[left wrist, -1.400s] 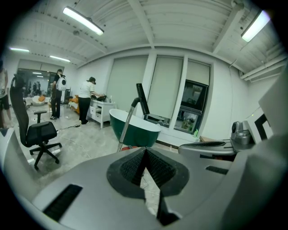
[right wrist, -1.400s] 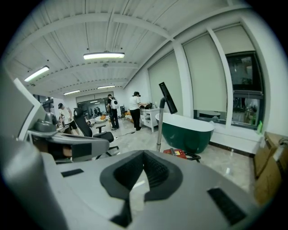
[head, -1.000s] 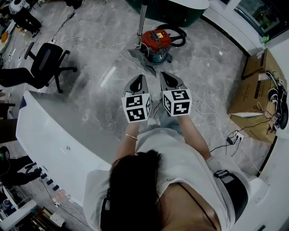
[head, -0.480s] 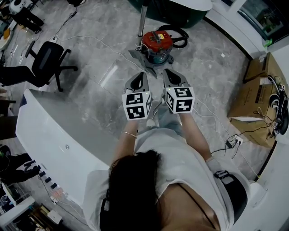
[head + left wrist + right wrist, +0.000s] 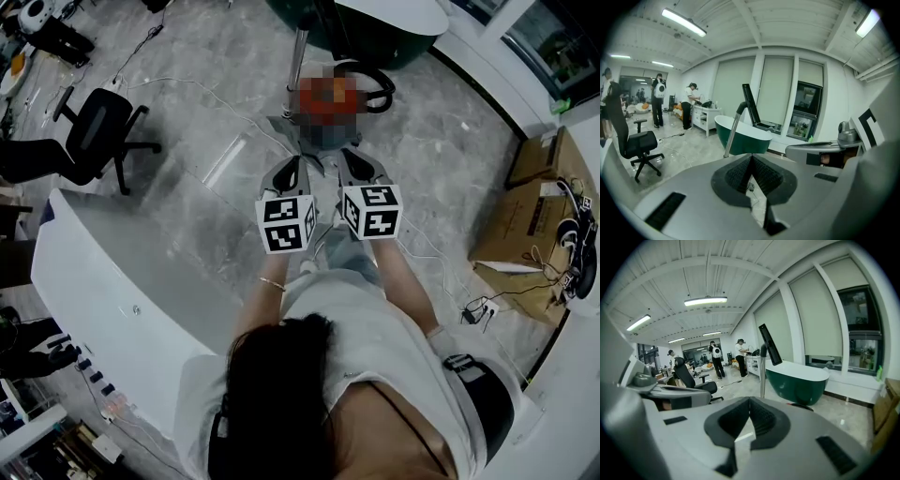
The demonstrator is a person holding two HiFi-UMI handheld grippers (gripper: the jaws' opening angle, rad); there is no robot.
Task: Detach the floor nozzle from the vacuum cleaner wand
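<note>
Both hands had advanced toward 12 o'clock, bringing the left gripper and right gripper, jaws shut and empty, near the floor nozzle, apparently still attached at the foot of the wand; approach step, which next probably called for opening the jaws at the joint.

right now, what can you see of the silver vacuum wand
The silver metal vacuum wand is a slim, straight tube standing nearly upright before the dark green bathtub. A black fitting caps its top; its foot meets the grey floor nozzle. The left claw and right claw, both shut and empty, hang short of it.
</note>
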